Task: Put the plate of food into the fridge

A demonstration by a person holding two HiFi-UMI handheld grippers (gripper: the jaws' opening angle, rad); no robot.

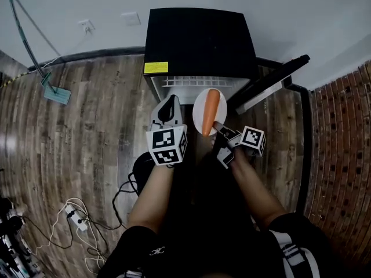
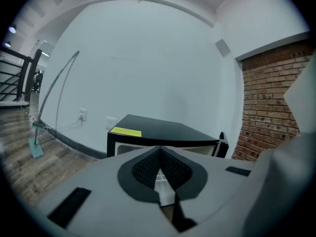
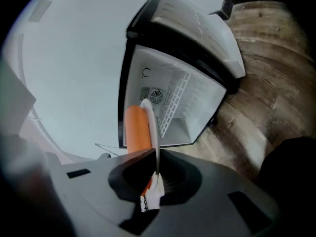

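By the white wall [image 1: 290, 16] the fridge [image 1: 200, 45] is standing open. We are pinching the plate [image 1: 197, 113] level in the right gripper [image 1: 222, 128] just before it, so the carrot [image 1: 210, 112] cannot roll. The left gripper [image 1: 171, 101] jaws are resting clenched, empty.

White wall [image 1: 301, 16] above a wood-plank floor [image 1: 87, 138], brick wall [image 1: 342, 155] at right, cables [image 1: 114, 200] lying loose

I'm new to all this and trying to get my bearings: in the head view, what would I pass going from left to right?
From the left: mop → left gripper → plate → right gripper → fridge door → brick wall.
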